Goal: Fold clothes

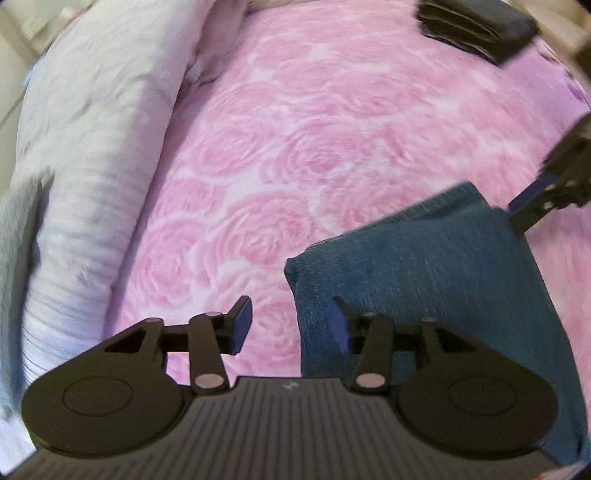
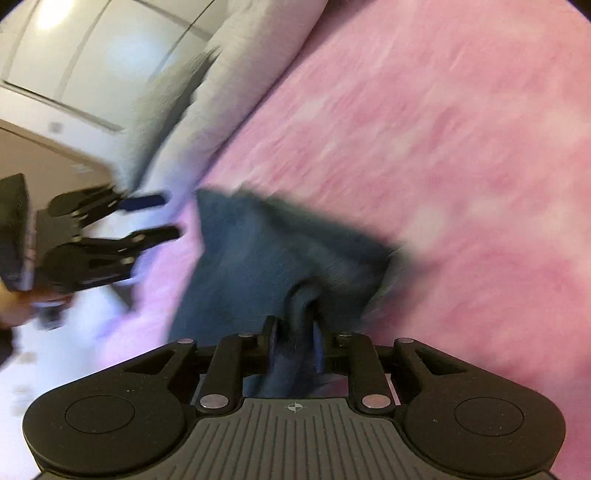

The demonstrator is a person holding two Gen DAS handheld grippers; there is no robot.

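Note:
A folded pair of blue jeans [image 1: 424, 266] lies on the pink rose-patterned bedspread [image 1: 295, 147]. My left gripper [image 1: 291, 328] is open and empty, just over the jeans' near left corner. My right gripper [image 2: 293, 341] is shut on a bunched fold of the jeans [image 2: 280, 251] and holds it; it shows at the right edge of the left wrist view [image 1: 524, 210], at the jeans' far right corner. The left gripper [image 2: 168, 216] shows open in the right wrist view, left of the jeans. The right wrist view is motion-blurred.
A pale lilac pillow [image 1: 99, 129] lies along the left side of the bed, with grey cloth [image 1: 18, 229] beside it. A stack of dark folded clothes [image 1: 476, 26] sits at the far right. A white wardrobe [image 2: 92, 48] stands beyond the bed.

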